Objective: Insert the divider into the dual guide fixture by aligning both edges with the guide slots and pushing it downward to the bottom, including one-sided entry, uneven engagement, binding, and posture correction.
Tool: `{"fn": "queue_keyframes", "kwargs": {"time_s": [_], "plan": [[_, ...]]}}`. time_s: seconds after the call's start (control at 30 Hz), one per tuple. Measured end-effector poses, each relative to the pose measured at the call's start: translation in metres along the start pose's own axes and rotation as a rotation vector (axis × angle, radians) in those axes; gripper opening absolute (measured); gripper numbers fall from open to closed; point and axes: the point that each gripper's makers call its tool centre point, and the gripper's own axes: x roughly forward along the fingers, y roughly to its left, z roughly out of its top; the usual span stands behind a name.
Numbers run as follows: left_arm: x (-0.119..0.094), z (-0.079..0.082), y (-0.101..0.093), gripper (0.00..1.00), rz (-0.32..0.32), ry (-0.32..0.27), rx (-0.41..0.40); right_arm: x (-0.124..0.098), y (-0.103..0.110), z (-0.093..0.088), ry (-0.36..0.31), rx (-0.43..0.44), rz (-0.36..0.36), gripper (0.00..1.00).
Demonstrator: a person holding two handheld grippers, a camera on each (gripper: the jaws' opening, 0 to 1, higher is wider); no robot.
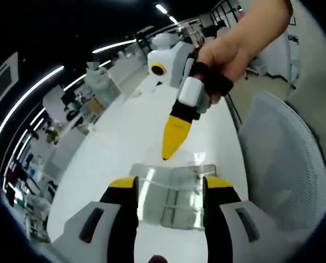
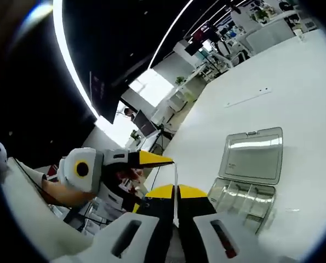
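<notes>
White laminate covers the long table, the largest thing in both views, running ahead of each pair of tongs into an open office lined with desks, monitors and bright ceiling strip lights. No brand, label or readable writing can be made out anywhere; the screens and far shelves are too small and blurred. In the left gripper view, a pale mesh chair back stands to the right of the tongs, off the table edge.

The dual guide fixture, a clear plastic compartment box, lies on the table just beyond the tips of the left gripper, whose yellow-tipped jaws stand spread with the box seen between them; whether they touch it cannot be told. In the right gripper view the same box lies to the right of the tongs with its clear lid folded back flat; its near corner is cut off behind the jaw body.

The right gripper is pressed together, pinching the divider, a thin pale sheet seen edge-on and rising just past the tips. In the left gripper view this gripper hangs over the box in a person's hand, point down; the divider is hard to see there.
</notes>
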Motion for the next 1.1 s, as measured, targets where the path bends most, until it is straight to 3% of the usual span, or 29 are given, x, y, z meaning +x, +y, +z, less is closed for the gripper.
{"fn": "queue_keyframes", "kwargs": {"time_s": [0.47,0.73,1.1], "plan": [[-0.010,0.005,0.012,0.39,-0.098,-0.037,-0.163,-0.006,-0.001,-0.008,0.035,0.014,0.019,0.00],[-0.014,0.020,0.015,0.29,-0.159,-0.065,-0.196,-0.005,0.005,-0.010,0.067,-0.051,0.040,0.00],[-0.009,0.027,0.002,0.19,-0.268,-0.017,-0.196,-0.004,0.015,-0.016,0.120,-0.191,0.085,0.00]]}}
